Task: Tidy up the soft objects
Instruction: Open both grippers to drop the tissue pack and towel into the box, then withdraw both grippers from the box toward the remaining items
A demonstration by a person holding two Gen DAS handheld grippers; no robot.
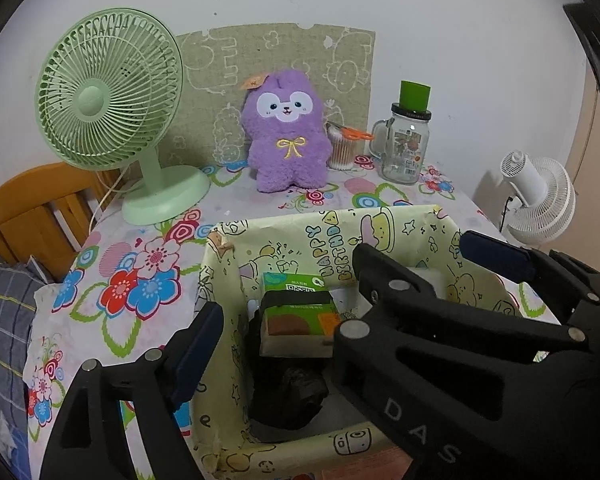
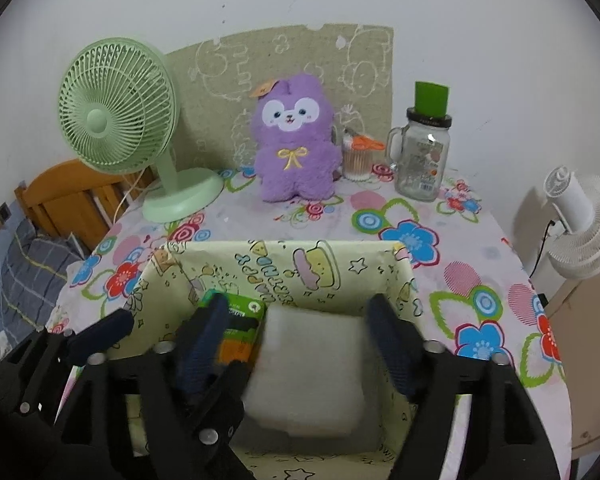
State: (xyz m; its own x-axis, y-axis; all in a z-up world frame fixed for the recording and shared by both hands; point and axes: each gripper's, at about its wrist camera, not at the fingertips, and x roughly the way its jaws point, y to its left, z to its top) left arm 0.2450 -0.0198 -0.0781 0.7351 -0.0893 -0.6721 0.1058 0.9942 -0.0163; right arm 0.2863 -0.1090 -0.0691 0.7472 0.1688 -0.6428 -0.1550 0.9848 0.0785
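Note:
A yellow-green "Happy Birthday" paper-lined box (image 1: 340, 236) (image 2: 292, 264) sits at the table's front. Inside it lie a green tissue pack (image 1: 296, 312) (image 2: 240, 328), a black crumpled soft item (image 1: 288, 396), and a white soft pack (image 2: 308, 376). A purple plush bunny (image 1: 286, 132) (image 2: 296, 140) stands upright at the back of the table. My left gripper (image 1: 284, 320) is open over the box's left side. My right gripper (image 2: 296, 344) is open, its fingers on either side of the white pack, which looks blurred below them. The right gripper's body crosses the left wrist view (image 1: 460, 340).
A green desk fan (image 1: 108, 100) (image 2: 118, 108) stands back left. A glass jar with a green lid (image 1: 408, 140) (image 2: 424, 152) and a cup of cotton swabs with orange scissors (image 1: 344, 148) (image 2: 358, 156) stand back right. A white fan (image 2: 580, 220) is off the table's right edge. A wooden bedframe (image 1: 32, 208) is left.

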